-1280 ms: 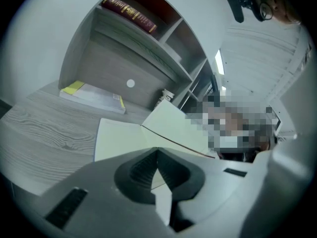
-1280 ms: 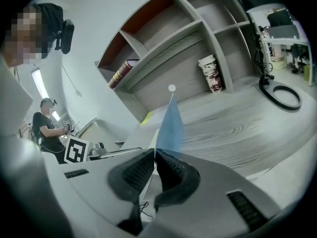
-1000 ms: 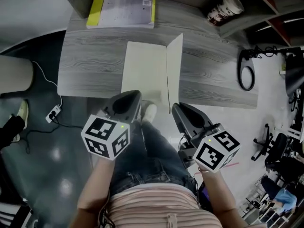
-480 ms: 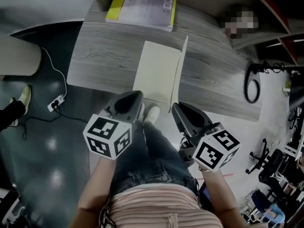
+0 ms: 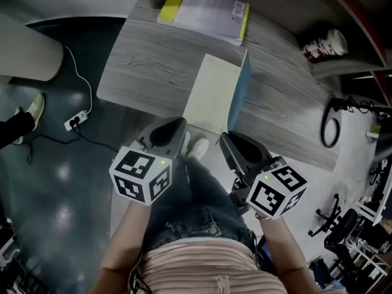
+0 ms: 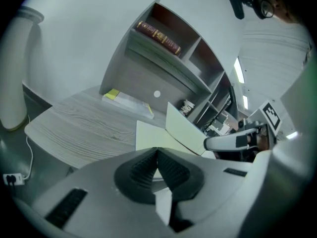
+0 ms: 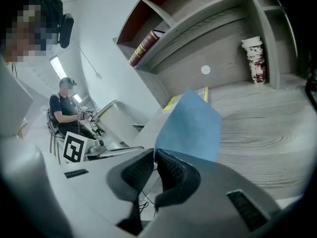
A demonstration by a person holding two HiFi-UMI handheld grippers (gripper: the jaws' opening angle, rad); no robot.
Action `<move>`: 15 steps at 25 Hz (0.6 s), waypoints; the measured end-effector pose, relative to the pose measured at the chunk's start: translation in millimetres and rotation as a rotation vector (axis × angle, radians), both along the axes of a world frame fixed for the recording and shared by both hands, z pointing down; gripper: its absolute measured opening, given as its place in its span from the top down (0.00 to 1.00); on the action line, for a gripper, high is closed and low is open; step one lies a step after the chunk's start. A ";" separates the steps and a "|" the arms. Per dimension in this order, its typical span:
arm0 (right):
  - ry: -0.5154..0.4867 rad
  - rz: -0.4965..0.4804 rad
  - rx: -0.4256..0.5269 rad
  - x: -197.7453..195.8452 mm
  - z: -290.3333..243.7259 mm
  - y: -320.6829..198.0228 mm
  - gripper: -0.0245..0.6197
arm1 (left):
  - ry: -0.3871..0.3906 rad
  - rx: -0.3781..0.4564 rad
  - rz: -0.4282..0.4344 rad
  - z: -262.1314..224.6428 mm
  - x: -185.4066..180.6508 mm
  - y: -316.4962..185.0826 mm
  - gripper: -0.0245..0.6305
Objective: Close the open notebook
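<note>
The notebook lies on the grey desk with its cream left page flat. Its blue cover stands up on edge and leans over the page. My right gripper is at the cover's near bottom corner; its jaws look shut on the cover, which rises straight from the tips in the right gripper view. My left gripper is shut at the page's near edge with nothing seen between its jaws. The left gripper view shows the page and the cover's cream inside.
A yellow-spined book lies at the desk's back. A paper cup stands on a shelf to the right. A black cable loop hangs off the right end. A power strip lies on the floor at the left.
The raised cover showed its cream inside before; now its blue outside faces the head view, tipped further left over the page. Both grippers stay at the notebook's near edge.
</note>
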State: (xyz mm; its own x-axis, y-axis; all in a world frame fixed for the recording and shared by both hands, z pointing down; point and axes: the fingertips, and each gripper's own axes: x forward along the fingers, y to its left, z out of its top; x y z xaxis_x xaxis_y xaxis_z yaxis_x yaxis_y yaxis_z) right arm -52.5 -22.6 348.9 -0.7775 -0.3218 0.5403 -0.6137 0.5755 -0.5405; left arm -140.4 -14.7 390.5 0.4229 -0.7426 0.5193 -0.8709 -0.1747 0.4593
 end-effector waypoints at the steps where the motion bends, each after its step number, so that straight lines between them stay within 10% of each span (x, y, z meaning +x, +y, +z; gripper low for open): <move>1: 0.000 -0.008 -0.004 -2.7 1.3 0.0 0.92 | 0.000 -0.002 -0.004 0.6 -1.4 0.3 0.94; 15: 0.032 -0.099 -0.036 -34.6 25.1 0.9 0.91 | 0.009 -0.029 -0.034 8.0 -15.3 -0.1 0.94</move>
